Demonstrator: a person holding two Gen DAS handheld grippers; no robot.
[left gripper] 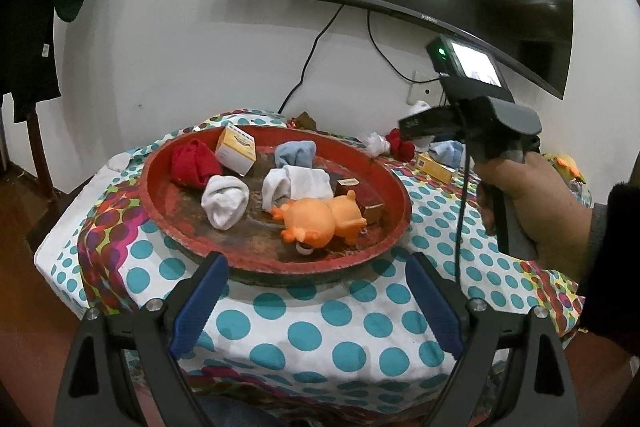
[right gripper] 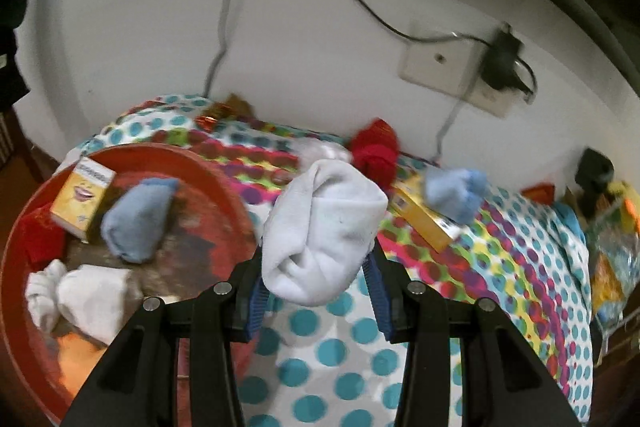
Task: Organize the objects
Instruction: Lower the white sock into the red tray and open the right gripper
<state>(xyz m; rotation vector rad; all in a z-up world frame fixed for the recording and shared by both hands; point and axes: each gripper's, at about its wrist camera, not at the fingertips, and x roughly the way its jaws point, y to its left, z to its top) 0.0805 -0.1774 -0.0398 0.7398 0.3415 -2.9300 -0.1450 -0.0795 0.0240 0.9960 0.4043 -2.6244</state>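
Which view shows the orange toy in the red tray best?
The left wrist view: the orange toy lies whole and sharp near the red tray's front rim, ahead of the open left tongs. The right wrist view shows only a blurred orange patch at the frame's lower left.

The left wrist camera is looking from the table's (left gripper: 312,327) near edge toward the wall, taking in the whole red tray (left gripper: 400,223) from a little way back. The right wrist camera is sitting closer in, facing the table's (right gripper: 360,367) far edge and right side. Both views are sharing the tray (right gripper: 224,171) and the yellow box (left gripper: 236,149) (right gripper: 82,197) inside.
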